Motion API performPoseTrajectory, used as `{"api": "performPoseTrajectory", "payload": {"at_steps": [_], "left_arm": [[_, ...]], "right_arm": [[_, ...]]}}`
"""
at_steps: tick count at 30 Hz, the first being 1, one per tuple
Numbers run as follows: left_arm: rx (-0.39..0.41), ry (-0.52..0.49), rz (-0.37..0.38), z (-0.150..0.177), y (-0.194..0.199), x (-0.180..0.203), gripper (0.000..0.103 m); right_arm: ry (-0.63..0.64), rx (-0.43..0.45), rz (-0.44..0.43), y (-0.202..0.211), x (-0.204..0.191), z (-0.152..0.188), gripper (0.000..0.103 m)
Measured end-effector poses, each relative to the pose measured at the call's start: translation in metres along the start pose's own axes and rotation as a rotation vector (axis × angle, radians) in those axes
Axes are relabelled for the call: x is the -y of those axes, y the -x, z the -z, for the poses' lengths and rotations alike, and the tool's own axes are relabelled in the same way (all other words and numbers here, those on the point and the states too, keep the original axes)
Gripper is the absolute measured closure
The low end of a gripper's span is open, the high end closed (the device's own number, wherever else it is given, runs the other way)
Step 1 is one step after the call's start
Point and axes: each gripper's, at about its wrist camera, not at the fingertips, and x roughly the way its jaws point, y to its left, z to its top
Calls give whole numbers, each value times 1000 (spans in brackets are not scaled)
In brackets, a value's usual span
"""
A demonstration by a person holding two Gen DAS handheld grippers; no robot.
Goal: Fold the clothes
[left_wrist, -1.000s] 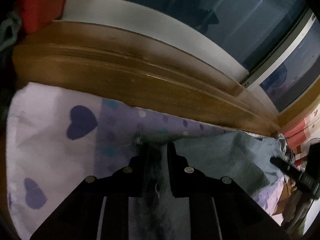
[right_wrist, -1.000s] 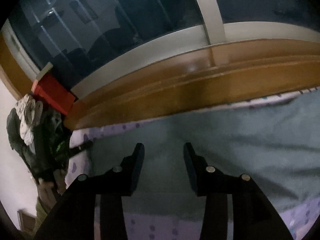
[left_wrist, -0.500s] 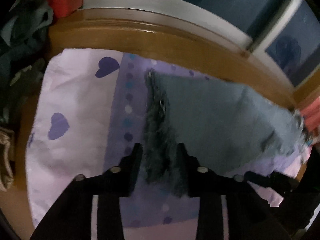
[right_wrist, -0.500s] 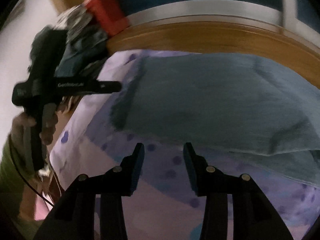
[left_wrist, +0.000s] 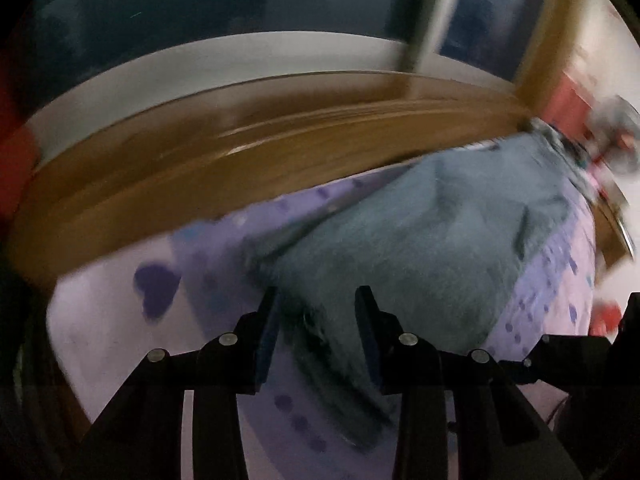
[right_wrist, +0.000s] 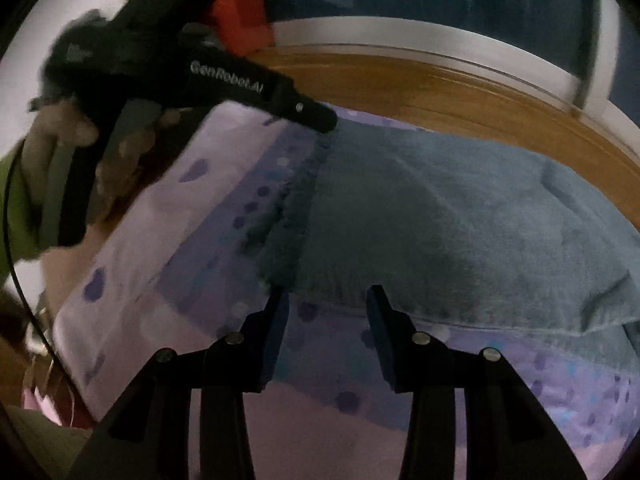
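Garment: grey-blue cloth lies spread on a lilac sheet printed with purple hearts and dots, beside a wooden ledge.
Left gripper: jaws apart, hovering over the cloth's dark fringed edge, pads not pressing it.
Right gripper: jaws apart, empty, just above the cloth's near hem.
Hand: in a green sleeve, holding the left gripper's handle.
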Motion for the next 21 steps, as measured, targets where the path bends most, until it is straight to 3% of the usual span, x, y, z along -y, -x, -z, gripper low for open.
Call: {"api": "performPoseTrajectory", "payload": {"at_steps": [7, 11, 15, 21], "left_arm": [[-43, -106, 122, -17, -21, -23, 66], [-53, -189, 143, -18, -28, -23, 66], [-54, -198, 146, -18, -32, -30, 66], [-103, -175, 235, -6, -43, -40, 66]], "right_arm": [[54, -24, 179, -22, -43, -7, 62], [64, -31, 238, -31, -52, -9, 62], [95, -40, 302, -39, -60, -12, 62], [107, -20, 359, -39, -62, -12, 62]]}}
